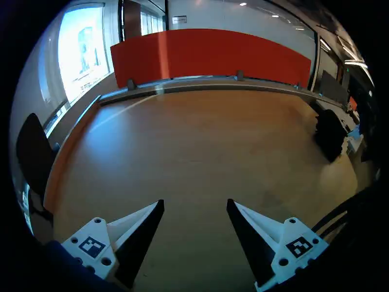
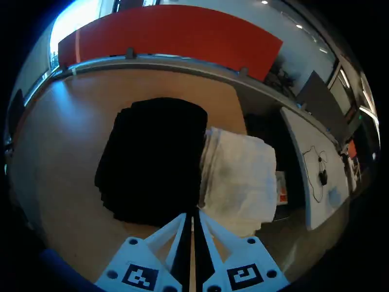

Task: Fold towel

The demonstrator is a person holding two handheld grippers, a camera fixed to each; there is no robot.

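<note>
In the right gripper view, a stack of folded black towels [image 2: 153, 160] lies on the wooden table [image 2: 63, 146], and a stack of folded white towels [image 2: 238, 180] sits against its right side. My right gripper [image 2: 193, 216] is shut, its tips at the near edge where the two stacks meet; nothing shows between the fingers. In the left gripper view, my left gripper [image 1: 194, 204] is open above bare wooden table [image 1: 194, 141], holding nothing. A dark pile [image 1: 330, 134], probably the black towels, sits far to its right.
A red partition [image 1: 209, 53] runs along the table's far edge. A dark chair back [image 1: 34, 151] stands at the table's left side below a bright window. A white desk with a cable [image 2: 316, 165] stands beyond the table's right edge.
</note>
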